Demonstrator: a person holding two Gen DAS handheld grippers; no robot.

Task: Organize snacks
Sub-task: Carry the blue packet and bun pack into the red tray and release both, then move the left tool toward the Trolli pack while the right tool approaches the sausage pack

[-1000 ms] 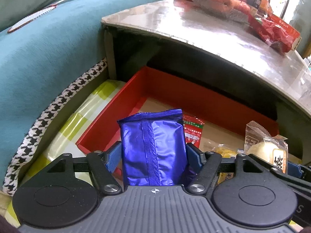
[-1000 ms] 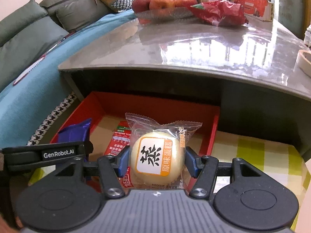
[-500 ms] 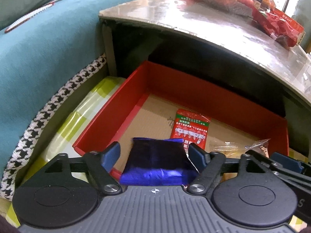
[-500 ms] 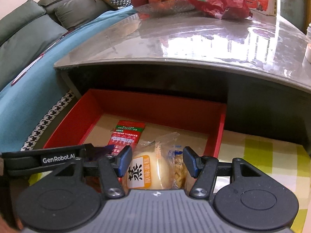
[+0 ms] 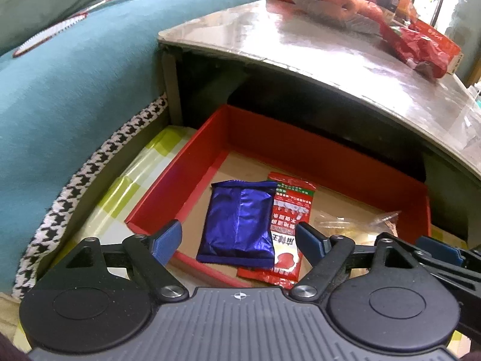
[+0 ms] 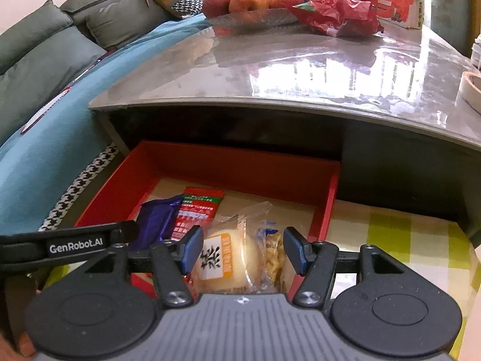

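Only the right wrist view shows the bun pack (image 6: 227, 263) whole, lying in the red box (image 6: 240, 168). Left tool (image 5: 239, 236) hovers spread apart over the blue pack (image 5: 239, 222). Right tool (image 6: 240, 248) also apart, over the bun pack.

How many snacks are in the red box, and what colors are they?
Blue packet: 1
Red packet: 1
Clear-wrapped yellow cake: 1
Clear-wrapped crunchy snack: 1
Total in the red box: 4
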